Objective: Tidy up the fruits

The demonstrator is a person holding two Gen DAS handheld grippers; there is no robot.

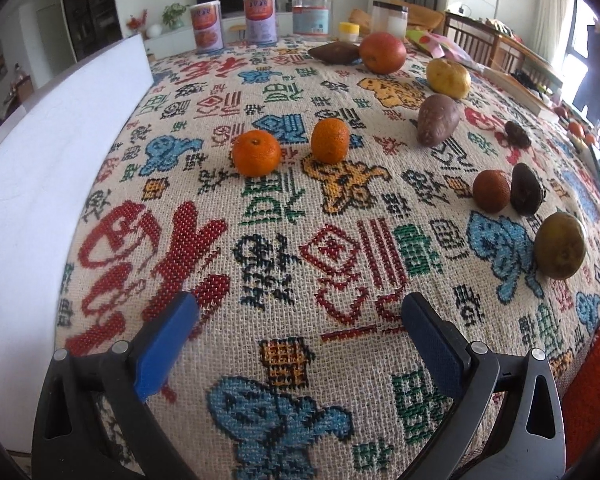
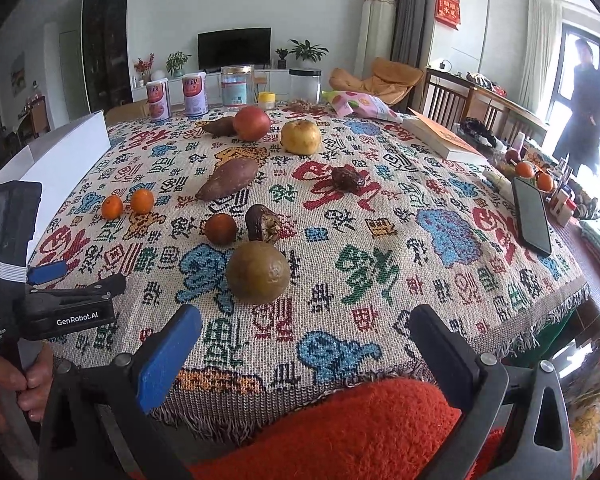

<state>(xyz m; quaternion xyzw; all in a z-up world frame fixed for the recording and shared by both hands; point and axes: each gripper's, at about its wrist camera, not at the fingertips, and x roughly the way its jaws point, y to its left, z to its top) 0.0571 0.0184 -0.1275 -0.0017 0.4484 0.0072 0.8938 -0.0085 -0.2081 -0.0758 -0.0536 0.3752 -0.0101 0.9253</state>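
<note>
Both grippers hover spread wide and empty over a table covered by a patterned cloth [image 1: 260,216]. The left gripper [image 1: 300,336] sits low above the cloth's near part, its blue pads [image 1: 164,344] well apart with nothing between them; two oranges [image 1: 256,153] stand side by side ahead of it, near but not touching. The right gripper [image 2: 304,344] hangs at the table's near edge above an orange-red cushion [image 2: 340,432], its fingers likewise apart and holding nothing. Just ahead of it lies a round green-brown fruit [image 2: 258,272]. Behind that, a small brown fruit [image 2: 220,229] and a dark split one [image 2: 263,223] sit close together. Farther back lie a sweet potato [image 2: 228,179], a dark wrinkled piece [image 2: 347,179], a yellow apple [image 2: 301,137], a red apple [image 2: 252,123] and a second sweet potato [image 2: 219,125] touching the red apple's left side. At the far edge stand two cans [image 2: 176,98] and two clear jars [image 2: 236,88]. A phone [image 2: 532,216] and a book [image 2: 440,138] lie on the right of the table. In the right view a hand [image 2: 8,384] grips the left tool's handle at lower left. A white board [image 1: 60,140] stands along the table's left edge. A person in dark clothes [image 2: 588,108] stands by the window.
</note>
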